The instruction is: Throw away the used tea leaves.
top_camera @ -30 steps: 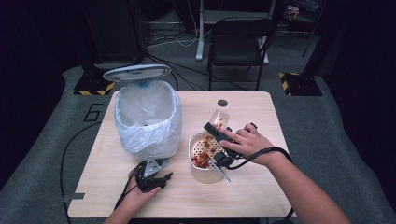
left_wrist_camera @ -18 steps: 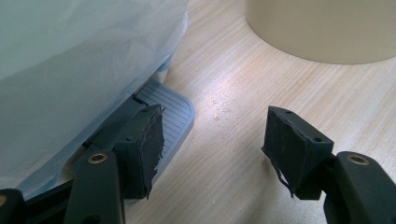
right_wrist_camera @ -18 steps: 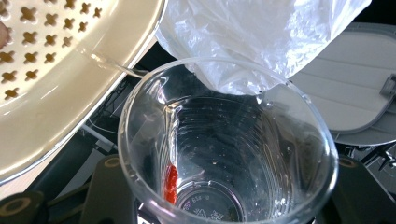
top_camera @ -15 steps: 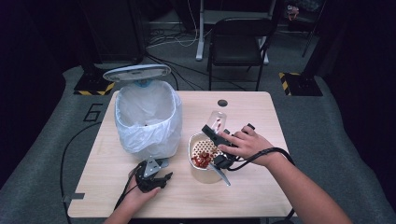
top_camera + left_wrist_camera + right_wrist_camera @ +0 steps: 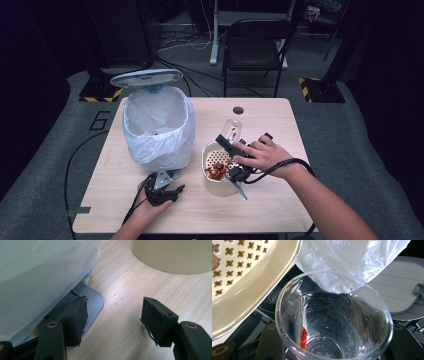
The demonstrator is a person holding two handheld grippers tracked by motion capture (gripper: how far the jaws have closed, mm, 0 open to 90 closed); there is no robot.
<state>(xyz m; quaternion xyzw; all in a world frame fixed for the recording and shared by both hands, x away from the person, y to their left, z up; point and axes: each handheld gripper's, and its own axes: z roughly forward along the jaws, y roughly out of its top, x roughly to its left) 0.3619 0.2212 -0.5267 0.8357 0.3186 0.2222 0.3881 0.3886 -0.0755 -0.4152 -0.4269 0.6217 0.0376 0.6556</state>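
Left to right across the table (image 5: 280,200):

Bin (image 5: 159,131) stands at far left with a white liner (image 5: 37,277) and its lid (image 5: 146,78) tipped up and open at the back. Its ribbed grey foot pedal (image 5: 93,298) sticks out at the near side.

Left gripper (image 5: 167,192) sits on the table just near of the bin, in the person's left hand (image 5: 145,210). In the left gripper view its two black jaws stand apart, bare wood between them, nothing held. One jaw rests over the pedal edge; whether it presses the pedal I can't tell.

Cream strainer bowl (image 5: 217,167) is right of the bin, mid-table, with a perforated insert and a pile of red bits (image 5: 216,172) on its near side.

Right gripper (image 5: 231,150), in the right hand (image 5: 265,156), hangs over the bowl's right rim, clamped on a clear plastic cup (image 5: 334,322). Cup is tilted, mouth towards the bin and bowl. In the right gripper view the jaws sit on either side of the cup base; one red piece (image 5: 303,338) sticks to the inside wall, otherwise the cup looks nearly empty.

Cables trail from both grippers to the near edge.
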